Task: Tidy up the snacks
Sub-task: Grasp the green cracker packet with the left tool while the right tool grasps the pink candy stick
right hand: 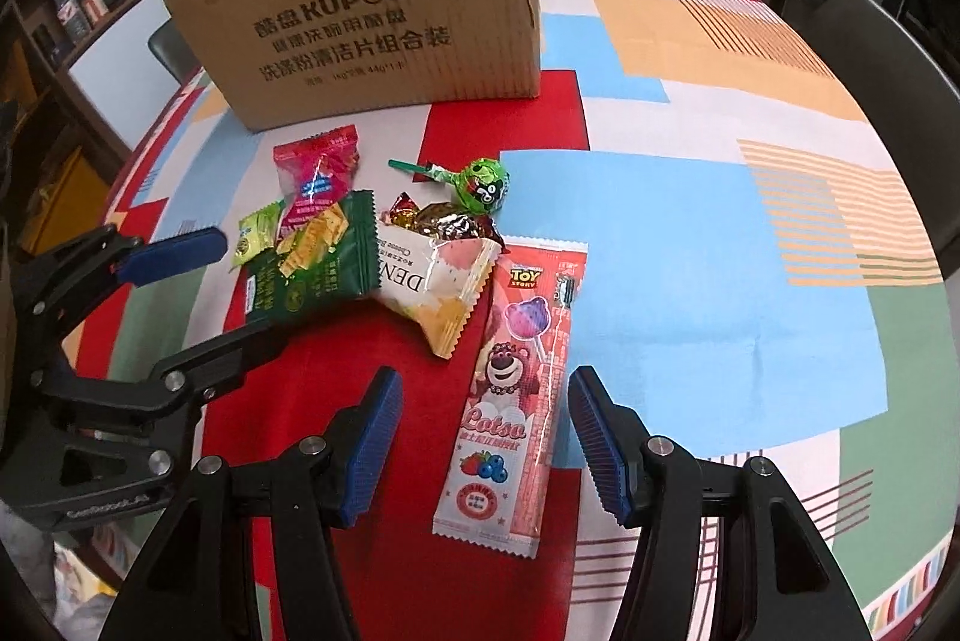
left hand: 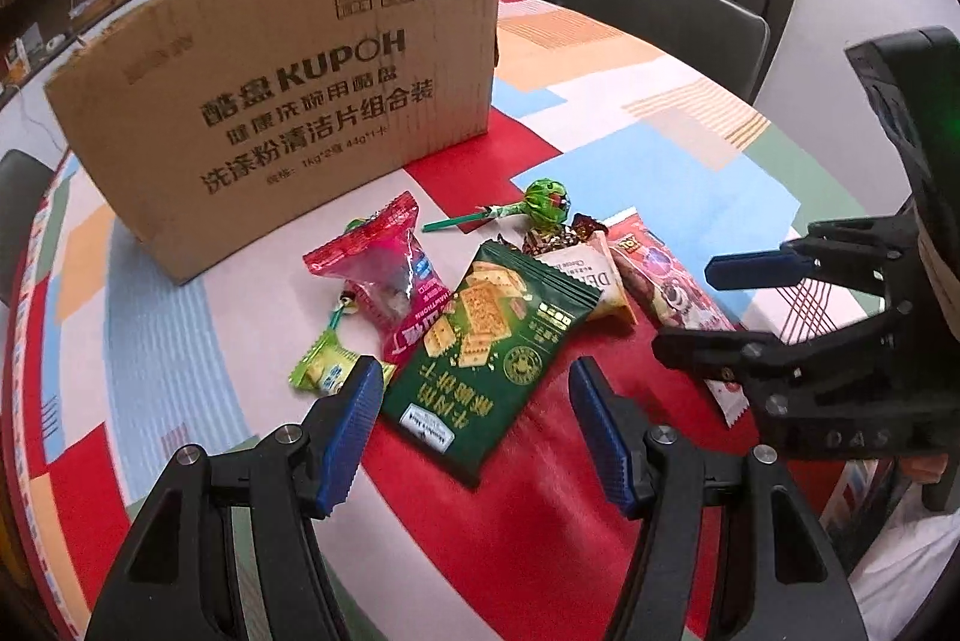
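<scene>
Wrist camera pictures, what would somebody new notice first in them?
Probably the big cardboard box standing at the back of the patchwork tablecloth, with a heap of bright snack packets in front of it. The dark green cracker bag lies before the left gripper, and the long pink Lotso lollipop packet lies between the open fingers of the right gripper. A green wrapped lollipop sits behind the heap.

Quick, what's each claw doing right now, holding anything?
Left gripper: open, holding nothing, above the green cracker bag.
Right gripper: open, holding nothing, above the pink Lotso packet.
</scene>
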Tool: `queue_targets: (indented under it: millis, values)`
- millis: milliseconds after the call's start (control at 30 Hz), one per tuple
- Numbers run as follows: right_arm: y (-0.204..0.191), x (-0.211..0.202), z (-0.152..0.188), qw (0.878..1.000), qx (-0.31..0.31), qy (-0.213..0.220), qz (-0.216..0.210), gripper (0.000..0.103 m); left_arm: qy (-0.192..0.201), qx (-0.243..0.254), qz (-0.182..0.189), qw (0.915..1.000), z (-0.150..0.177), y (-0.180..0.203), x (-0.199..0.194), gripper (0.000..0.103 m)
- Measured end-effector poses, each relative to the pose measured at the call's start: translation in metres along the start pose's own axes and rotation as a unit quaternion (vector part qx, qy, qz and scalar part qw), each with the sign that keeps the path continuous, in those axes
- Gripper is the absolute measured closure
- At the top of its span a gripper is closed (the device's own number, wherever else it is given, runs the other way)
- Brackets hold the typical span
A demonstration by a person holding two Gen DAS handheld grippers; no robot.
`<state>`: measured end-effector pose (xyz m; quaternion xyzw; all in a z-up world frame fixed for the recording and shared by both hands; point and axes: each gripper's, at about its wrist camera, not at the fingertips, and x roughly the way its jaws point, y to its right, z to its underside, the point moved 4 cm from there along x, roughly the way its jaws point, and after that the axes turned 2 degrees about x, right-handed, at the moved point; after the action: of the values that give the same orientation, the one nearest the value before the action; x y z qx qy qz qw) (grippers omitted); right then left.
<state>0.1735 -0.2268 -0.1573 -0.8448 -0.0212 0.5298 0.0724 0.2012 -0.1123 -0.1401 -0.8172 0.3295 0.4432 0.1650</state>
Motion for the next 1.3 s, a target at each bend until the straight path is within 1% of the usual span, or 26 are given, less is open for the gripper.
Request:
queue_targets:
  millis: [67, 167, 333, 500, 800, 867, 967, 1000, 1033, 1067, 1100, 1167, 1300]
  values:
    - [0.000, 0.002, 0.000, 1.000, 0.000, -0.002, 0.001, 0.045, -0.007, -0.006, 0.012, 0.9999, -0.001, -0.001, 0.006, 0.040]
    - [0.000, 0.004, -0.002, 1.000, 0.000, -0.005, 0.002, 0.045, -0.007, -0.005, 0.014, 0.9999, -0.004, -0.001, 0.012, 0.039]
    - [0.003, 0.008, -0.006, 1.000, 0.006, -0.005, 0.005, 0.045, -0.012, -0.017, 0.028, 0.9994, -0.008, -0.003, 0.019, 0.040]
    - [0.005, 0.016, -0.007, 1.000, 0.017, -0.014, -0.001, 0.045, -0.013, -0.031, 0.040, 0.9987, -0.010, -0.004, 0.022, 0.041]
    - [0.006, 0.019, -0.011, 1.000, 0.017, -0.005, 0.010, 0.046, -0.021, -0.052, 0.063, 0.9965, -0.012, -0.007, 0.030, 0.041]
    - [0.006, 0.020, -0.012, 1.000, 0.014, -0.002, 0.016, 0.050, -0.026, -0.055, 0.065, 0.9960, -0.012, -0.008, 0.034, 0.041]
    - [0.007, 0.020, -0.012, 1.000, 0.010, 0.002, 0.025, 0.055, -0.023, -0.053, 0.059, 0.9966, -0.012, -0.005, 0.034, 0.041]
    - [0.008, 0.020, -0.012, 1.000, 0.008, 0.004, 0.027, 0.057, -0.023, -0.054, 0.060, 0.9965, -0.012, -0.004, 0.034, 0.043]
    - [0.008, 0.020, -0.012, 0.999, 0.007, 0.005, 0.031, 0.063, -0.023, -0.056, 0.062, 0.9962, -0.012, -0.004, 0.033, 0.046]
    - [0.010, 0.019, -0.012, 0.999, 0.007, 0.008, 0.034, 0.067, -0.023, -0.059, 0.064, 0.9960, -0.012, -0.003, 0.032, 0.052]
    - [0.011, 0.019, -0.011, 0.999, 0.008, 0.009, 0.033, 0.067, -0.024, -0.060, 0.064, 0.9958, -0.011, -0.002, 0.031, 0.056]
    - [0.014, 0.019, -0.011, 0.999, 0.013, 0.009, 0.030, 0.071, -0.027, -0.063, 0.058, 0.9959, -0.010, 0.000, 0.030, 0.056]
    - [0.019, 0.017, -0.010, 1.000, 0.026, 0.008, 0.014, 0.072, -0.021, -0.068, 0.052, 0.9961, -0.005, 0.006, 0.020, 0.057]
